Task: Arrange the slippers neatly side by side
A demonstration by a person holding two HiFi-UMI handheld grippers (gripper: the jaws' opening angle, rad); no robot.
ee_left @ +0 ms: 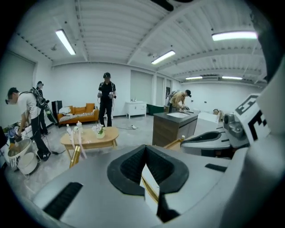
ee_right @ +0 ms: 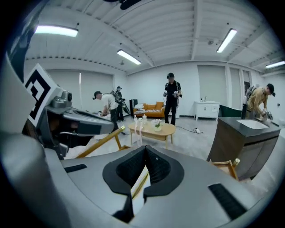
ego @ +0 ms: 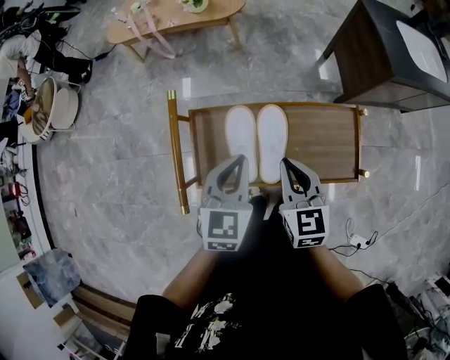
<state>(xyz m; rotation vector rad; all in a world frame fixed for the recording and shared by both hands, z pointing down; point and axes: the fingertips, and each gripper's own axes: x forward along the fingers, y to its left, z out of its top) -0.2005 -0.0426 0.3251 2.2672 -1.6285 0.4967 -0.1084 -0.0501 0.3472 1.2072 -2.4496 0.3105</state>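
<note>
Two white slippers, the left slipper [ego: 240,133] and the right slipper [ego: 271,140], lie side by side and touching on a low wooden rack [ego: 323,137] with gold rails. My left gripper [ego: 241,160] hangs over the near end of the left slipper, shut and holding nothing. My right gripper [ego: 286,163] is beside it over the right slipper's near end, also shut and holding nothing. In the left gripper view the left gripper [ee_left: 145,149] has its pads together, with only a sliver of white slipper and gold rail below. The right gripper [ee_right: 145,149] looks the same in its own view.
A light wooden coffee table [ego: 176,17] stands beyond the rack, and a dark cabinet [ego: 383,53] is at the far right. A power strip with cables [ego: 358,241] lies on the grey floor at the right. Bowls and gear [ego: 49,105] sit at the left. Several people stand across the room.
</note>
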